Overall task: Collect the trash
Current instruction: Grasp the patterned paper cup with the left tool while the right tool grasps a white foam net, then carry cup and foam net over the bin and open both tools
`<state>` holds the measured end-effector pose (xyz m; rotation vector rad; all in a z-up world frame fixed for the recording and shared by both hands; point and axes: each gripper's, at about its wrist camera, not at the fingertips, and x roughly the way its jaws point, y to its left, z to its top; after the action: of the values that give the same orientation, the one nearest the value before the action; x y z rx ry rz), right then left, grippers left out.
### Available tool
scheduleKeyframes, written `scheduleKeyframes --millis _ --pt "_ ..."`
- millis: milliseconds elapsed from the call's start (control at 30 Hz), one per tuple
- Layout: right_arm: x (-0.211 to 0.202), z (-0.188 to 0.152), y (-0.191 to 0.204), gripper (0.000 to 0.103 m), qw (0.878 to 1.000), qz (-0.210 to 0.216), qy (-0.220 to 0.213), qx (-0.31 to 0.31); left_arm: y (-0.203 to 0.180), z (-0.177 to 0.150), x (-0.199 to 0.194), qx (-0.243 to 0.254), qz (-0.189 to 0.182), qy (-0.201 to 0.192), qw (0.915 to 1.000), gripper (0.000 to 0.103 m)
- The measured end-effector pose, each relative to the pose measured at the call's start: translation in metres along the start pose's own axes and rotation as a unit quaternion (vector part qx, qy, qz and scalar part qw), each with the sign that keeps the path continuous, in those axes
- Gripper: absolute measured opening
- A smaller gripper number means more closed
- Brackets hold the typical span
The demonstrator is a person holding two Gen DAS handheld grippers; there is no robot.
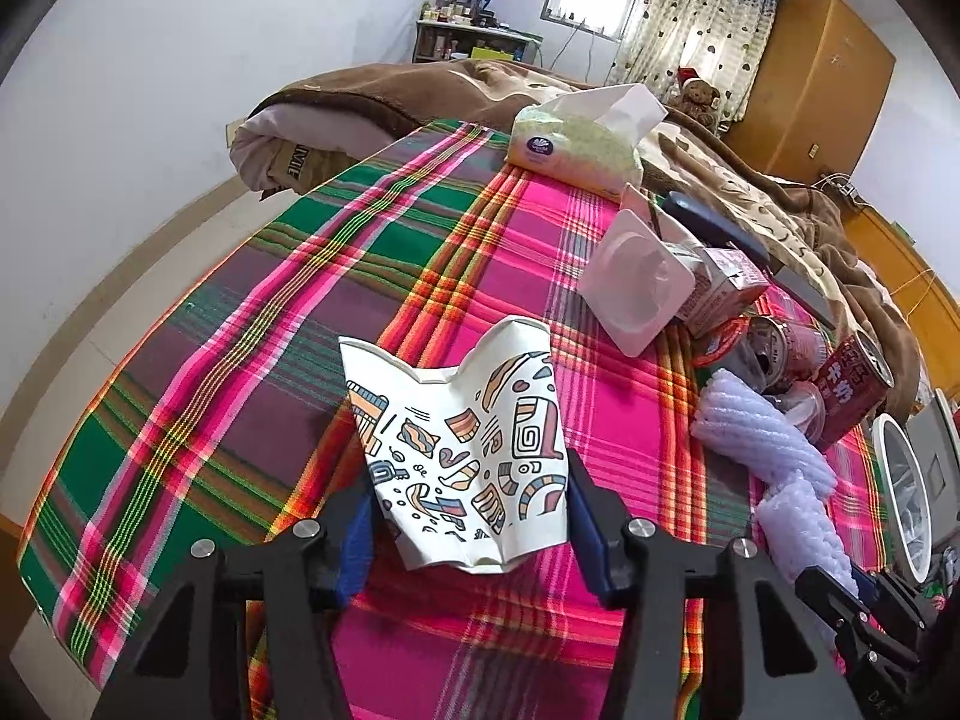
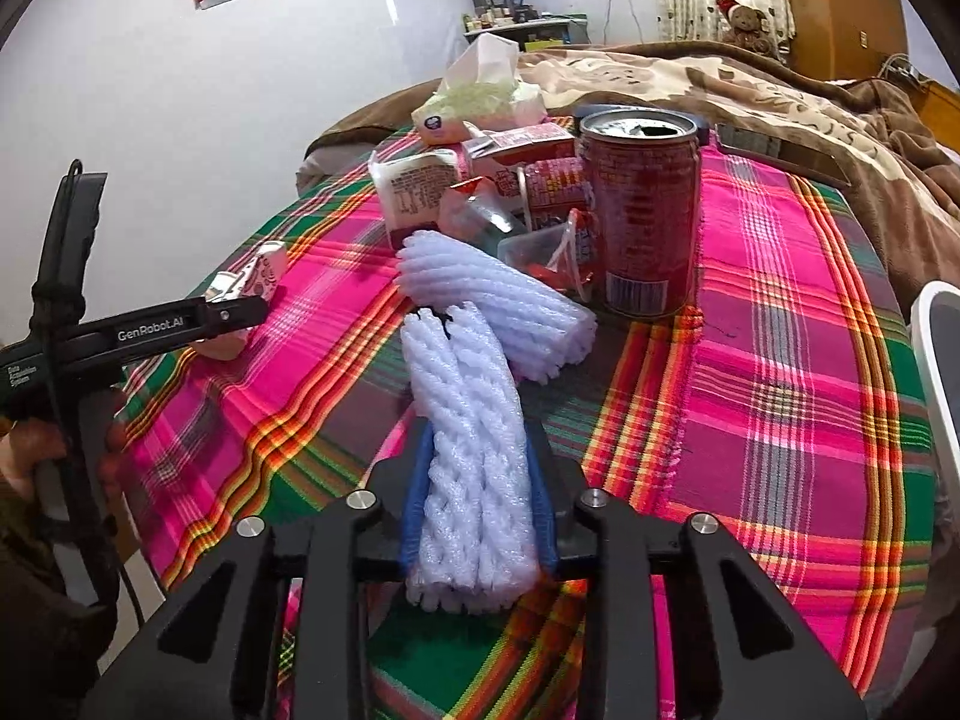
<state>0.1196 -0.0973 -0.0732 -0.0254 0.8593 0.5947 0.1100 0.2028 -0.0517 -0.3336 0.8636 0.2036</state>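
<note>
Trash lies scattered on a plaid cloth (image 1: 252, 372) of pink, green and purple. Nearest the left gripper (image 1: 468, 516) is a crushed paper cup (image 1: 462, 456) with coloured doodles, lying flattened on the cloth between the blue pads; both pads sit against its sides, so the jaws hold it at a middling width. To its right a white foam net sleeve (image 2: 474, 480) lies lengthwise, and the right gripper (image 2: 480, 498) is clamped narrowly on its near end, the foam squeezed between the pads. Beyond the sleeve's far end stands an opened red can (image 2: 642, 210), upright, with a clear plastic cup (image 2: 540, 246), another can on its side and a small milk carton (image 1: 726, 288) heaped just beside it. Farther back rests a tissue pack (image 1: 576, 144), near a brown blanket (image 1: 372, 90).
</note>
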Motion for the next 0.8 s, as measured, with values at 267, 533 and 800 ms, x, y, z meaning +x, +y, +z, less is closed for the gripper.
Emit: scheduleKeyframes --millis 267,533,800 --pt "-0.007 -0.001 -0.005 0.025 1.0 0.003 -0.013 0.013 -0.013 -0.004 -0.013 0.019 -0.012 -0.011 0.9997 0.055" --pt "-0.024 -0.001 -0.012 0.025 0.999 0.001 -0.037 0.027 -0.038 -0.009 -0.031 0.047 -0.034 -0.022 0.9981 0.055" --pt "-0.039 0.002 -0.023 0.025 0.997 -0.009 -0.06 0.043 -0.068 -0.015 -0.048 0.081 -0.056 -0.035 0.9945 0.055"
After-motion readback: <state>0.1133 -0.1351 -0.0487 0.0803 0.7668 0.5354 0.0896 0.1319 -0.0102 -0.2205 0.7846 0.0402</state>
